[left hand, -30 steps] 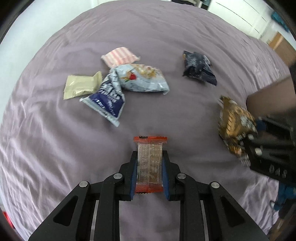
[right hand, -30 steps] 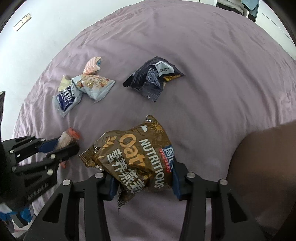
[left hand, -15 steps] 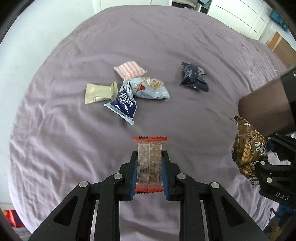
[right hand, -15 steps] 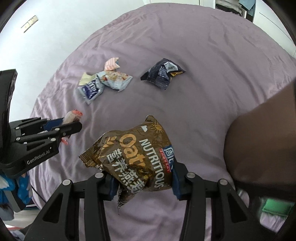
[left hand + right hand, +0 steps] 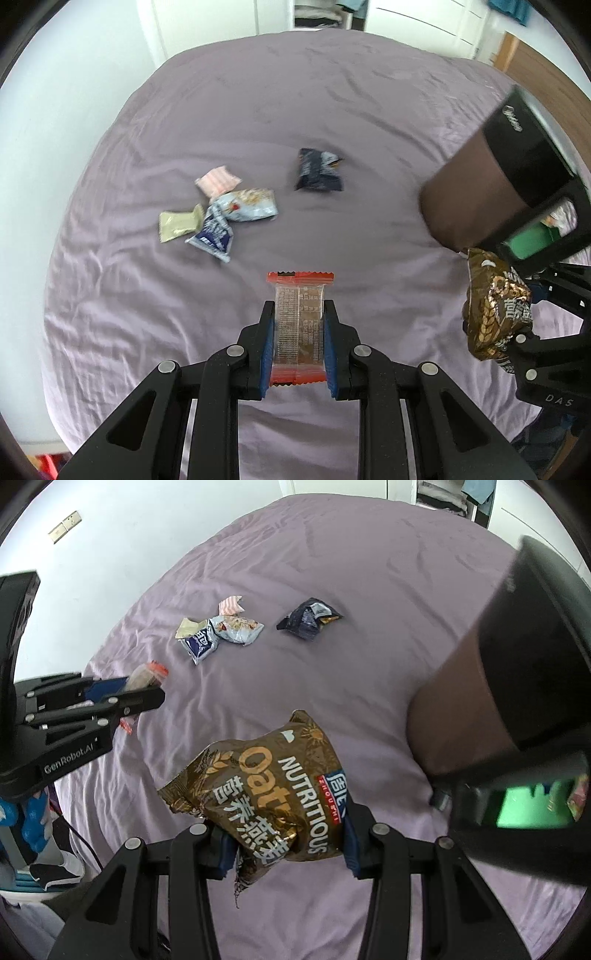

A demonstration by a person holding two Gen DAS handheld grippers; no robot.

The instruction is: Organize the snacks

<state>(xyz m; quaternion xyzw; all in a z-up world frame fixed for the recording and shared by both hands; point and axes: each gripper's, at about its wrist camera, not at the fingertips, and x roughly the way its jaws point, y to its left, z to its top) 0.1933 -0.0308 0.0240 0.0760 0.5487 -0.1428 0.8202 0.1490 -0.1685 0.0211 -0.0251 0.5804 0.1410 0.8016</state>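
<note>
My left gripper [image 5: 299,325] is shut on a clear snack bar with red ends [image 5: 300,321], held above the purple bed. My right gripper [image 5: 284,838] is shut on a brown oat snack bag [image 5: 266,786], also seen at the right of the left wrist view [image 5: 495,310]. The left gripper shows at the left of the right wrist view [image 5: 144,698]. On the bed lie a pink striped packet [image 5: 218,181], a beige packet [image 5: 179,227], a dark blue packet [image 5: 214,236], a light blue packet [image 5: 247,205] and a navy bag [image 5: 317,170].
A brown and black container [image 5: 517,709] with green inside stands close at the right, also in the left wrist view [image 5: 498,192]. The purple bed cover [image 5: 351,590] reaches a white wall at the left and wardrobe doors behind.
Both grippers have risen and pulled back from the bed with their snacks; the packets on the bed look smaller and farther. The container has come nearer at the right.
</note>
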